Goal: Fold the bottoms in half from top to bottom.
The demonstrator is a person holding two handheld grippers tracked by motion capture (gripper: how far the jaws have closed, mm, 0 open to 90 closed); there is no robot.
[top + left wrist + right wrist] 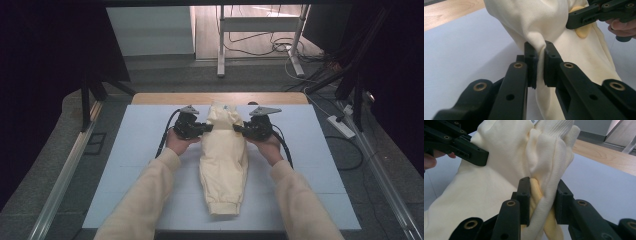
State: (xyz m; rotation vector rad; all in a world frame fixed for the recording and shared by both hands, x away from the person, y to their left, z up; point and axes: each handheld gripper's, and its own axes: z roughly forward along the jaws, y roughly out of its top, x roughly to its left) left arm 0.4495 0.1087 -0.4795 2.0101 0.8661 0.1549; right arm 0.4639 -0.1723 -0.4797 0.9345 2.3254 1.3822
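1. From my seat, the left gripper has its jaws pinched tight on a thin fold at the garment's left edge (fabric squeezed right between the pads).
2. The cream garment lies lengthwise in the middle of the pale blue mat, cuffed end toward me, far end bunched up and lifted.
3. The right gripper clamps a thicker wad of cloth on the right edge.

Both forearms wear cream long sleeves; each gripper — left gripper, right gripper — is black, with brass-ringed screw holes, a grey three-cornered top plate and a trailing black cable.
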